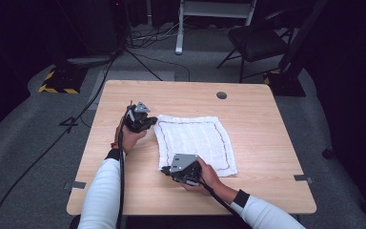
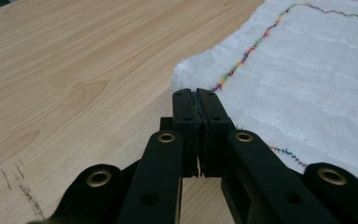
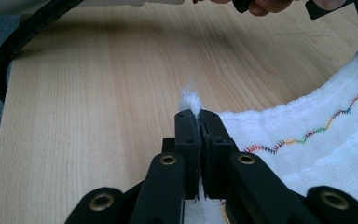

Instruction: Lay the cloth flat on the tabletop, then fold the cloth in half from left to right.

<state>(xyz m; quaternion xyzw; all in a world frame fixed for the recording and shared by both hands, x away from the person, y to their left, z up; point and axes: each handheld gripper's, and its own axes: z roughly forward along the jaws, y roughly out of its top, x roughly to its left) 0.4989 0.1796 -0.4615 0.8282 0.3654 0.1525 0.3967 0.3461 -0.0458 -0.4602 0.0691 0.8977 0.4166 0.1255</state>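
Note:
A white cloth [image 1: 195,140] with a multicoloured stitched border lies flat in the middle of the wooden table [image 1: 257,114]. My left gripper [image 1: 145,121] is at the cloth's far left corner. In the left gripper view its jaws are shut, with the tips [image 2: 196,92] right on the edge of the cloth [image 2: 307,79]. My right gripper [image 1: 167,169] is at the near left corner. In the right gripper view its jaws [image 3: 196,114] are shut on the cloth [image 3: 317,140], and a white tuft pokes out past the tips.
A round grommet hole [image 1: 221,95] sits near the table's far edge. Beyond the table, a black folding chair [image 1: 257,43] and cables [image 1: 147,36] lie on the grey floor. Bare wood borders the cloth on every side.

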